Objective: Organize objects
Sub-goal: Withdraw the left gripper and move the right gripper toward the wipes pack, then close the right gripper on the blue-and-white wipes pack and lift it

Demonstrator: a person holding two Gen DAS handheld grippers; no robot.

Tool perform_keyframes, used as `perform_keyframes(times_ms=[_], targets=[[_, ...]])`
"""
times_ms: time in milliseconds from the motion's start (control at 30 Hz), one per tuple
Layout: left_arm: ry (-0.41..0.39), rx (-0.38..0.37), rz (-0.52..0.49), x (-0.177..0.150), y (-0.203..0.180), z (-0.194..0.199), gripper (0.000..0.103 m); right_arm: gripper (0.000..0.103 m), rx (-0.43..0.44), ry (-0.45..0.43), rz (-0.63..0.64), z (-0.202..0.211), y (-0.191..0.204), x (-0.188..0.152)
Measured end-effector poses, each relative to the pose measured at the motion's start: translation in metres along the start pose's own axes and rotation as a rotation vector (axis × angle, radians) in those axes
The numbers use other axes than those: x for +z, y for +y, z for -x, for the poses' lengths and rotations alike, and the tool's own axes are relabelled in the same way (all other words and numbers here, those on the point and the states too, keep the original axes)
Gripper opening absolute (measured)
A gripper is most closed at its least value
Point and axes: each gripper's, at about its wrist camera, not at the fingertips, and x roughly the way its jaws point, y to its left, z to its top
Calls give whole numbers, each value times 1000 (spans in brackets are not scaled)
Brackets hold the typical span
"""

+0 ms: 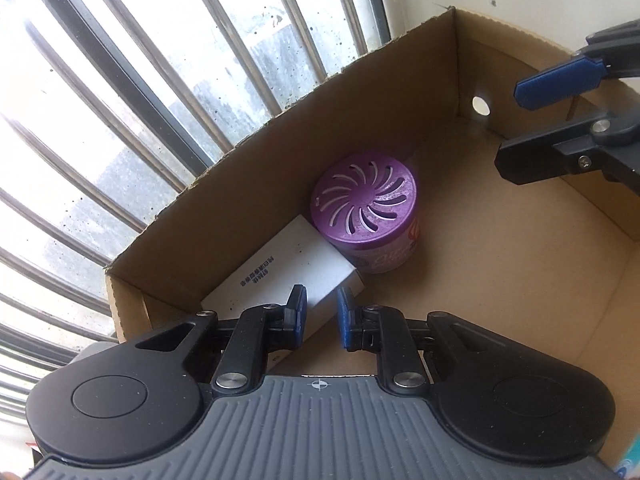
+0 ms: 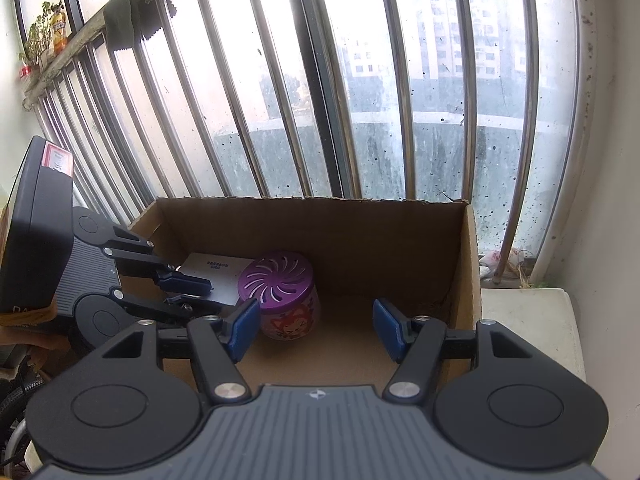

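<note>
The white box [image 1: 280, 272], lying in the cardboard box [image 1: 248, 184] against the purple air freshener [image 1: 364, 208], carries two short lines of dark print, too small to read. The freshener's label [image 2: 290, 322] shows a cartoon fox face and illegible script. No other marking is readable.

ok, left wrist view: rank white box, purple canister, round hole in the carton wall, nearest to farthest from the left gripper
From the left gripper:
1. white box, right at the fingertips, lying along the carton's window-side wall.
2. purple canister, standing just beyond the box's far end.
3. round hole, in the far end wall, near the right gripper.
</note>
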Motion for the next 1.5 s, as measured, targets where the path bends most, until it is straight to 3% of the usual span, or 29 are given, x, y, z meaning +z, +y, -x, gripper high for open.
perform_keyframes(times_ms=[133, 167, 267, 333, 433, 567, 733, 900, 967, 1067, 1167, 1267, 1367, 1400, 1500], targets=[[-66, 15, -6, -14, -4, 33, 24, 65, 3, -14, 8, 13, 8, -1], [-98, 2, 12, -3, -29, 30, 27, 65, 7, -21, 7, 18, 10, -1], [-236, -86, 83, -19, -34, 71, 45, 66, 39, -60, 6, 41, 19, -5], [-329, -144, 139, -22, -45, 98, 52, 69, 65, -82, 9, 57, 23, -11], [-427, -266, 216, -54, -65, 123, 61, 77, 81, -110, 17, 79, 29, -28], [-472, -398, 313, -97, -79, 140, 70, 77, 72, -91, 70, 96, 38, -52], [-444, -497, 400, -132, -88, 123, 77, 90, 175, -67, 12, 114, 33, -98], [-446, -484, 382, -144, -100, 105, 90, 91, 145, 1, 25, 99, 27, -139], [-455, -471, 367, -142, -103, 98, 94, 91, 171, 28, -41, 89, 18, -148], [-435, -471, 324, -135, -112, 83, 95, 91, 294, 75, -241, 70, -7, -163], [-409, -457, 300, -129, -120, 67, 87, 88, 410, 73, -383, 55, -24, -171], [-407, -447, 312, -126, -124, 54, 81, 77, 425, 46, -430, 46, -31, -169], [-420, -482, 422, -130, -116, 41, 81, 54, 526, 51, -485, 35, -39, -172], [-434, -476, 423, -132, -117, 41, 80, 52, 565, 62, -559, 28, -46, -176], [-461, -409, 359, -134, -128, 49, 78, 52, 559, 57, -511, 29, -45, -173]])
